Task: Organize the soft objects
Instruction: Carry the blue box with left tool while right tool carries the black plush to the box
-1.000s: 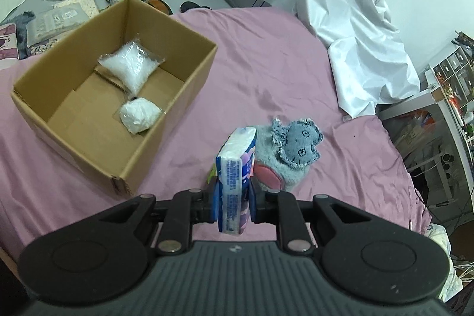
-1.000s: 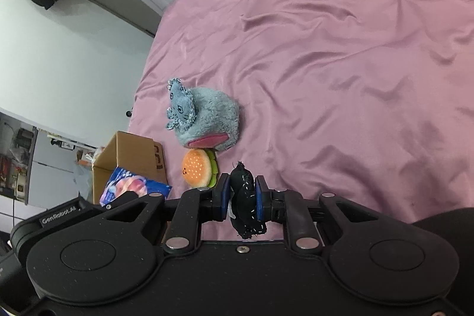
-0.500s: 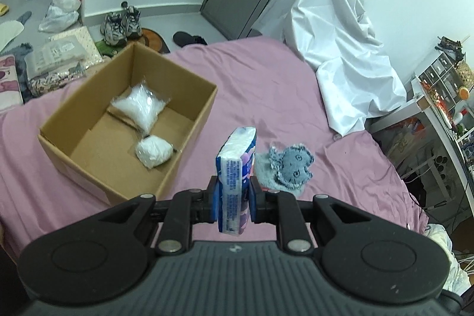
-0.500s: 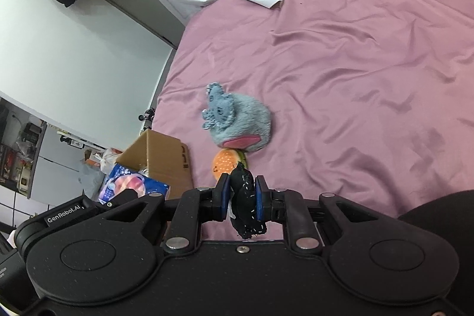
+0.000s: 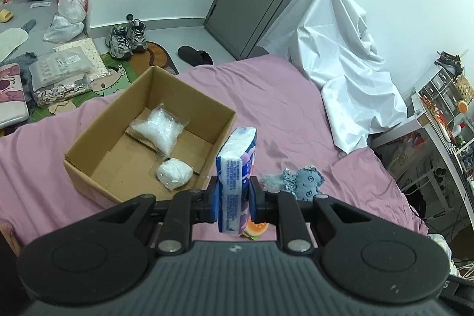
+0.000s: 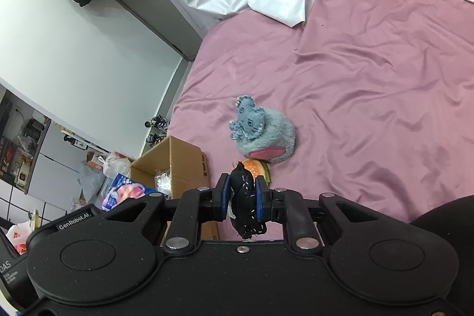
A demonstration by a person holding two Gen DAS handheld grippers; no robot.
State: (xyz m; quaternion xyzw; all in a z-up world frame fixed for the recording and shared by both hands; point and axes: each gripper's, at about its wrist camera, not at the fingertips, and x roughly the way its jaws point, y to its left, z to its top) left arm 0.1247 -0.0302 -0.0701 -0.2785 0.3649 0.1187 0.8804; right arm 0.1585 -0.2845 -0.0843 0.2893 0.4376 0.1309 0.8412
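Soft objects: a tissue pack (image 5: 235,168), a black fabric item (image 6: 245,202), a grey plush toy (image 6: 262,135) and a burger-shaped plush (image 6: 257,168) are lying or being held over a bed (image 6: 370,85) covered in pink sheeting.
Tissue pack: blue and white wrapper, standing upright between the pads of the left tool (image 5: 232,199); it is being held in the air just beside the near right corner of the cardboard box (image 5: 89,165).
Left tool: jaws are pressing closed on the tissue pack from both sides.
Black fabric item: dark, with small white stitches, bulging above and below the pads of the right tool (image 6: 243,202); what kind of item it is cannot be told.
Right tool: jaws are clamping closed on the black fabric item.
Cardboard box: open-topped, sitting on the bed's left part in the left wrist view; it is holding two clear bags of white filling (image 5: 158,129), one flat at the back, one bunched nearer the front wall.
Grey plush toy: lying on the sheet, pink patch facing the right tool, well apart from the box.
Burger-shaped plush: orange and green, lying touching the grey plush toy, partly hidden behind the right tool's load.
White sheet (image 5: 343,73): draping over something at the far edge of the bed.
Floor: shoes (image 5: 126,37), plastic bags and packets are lying beyond the box.
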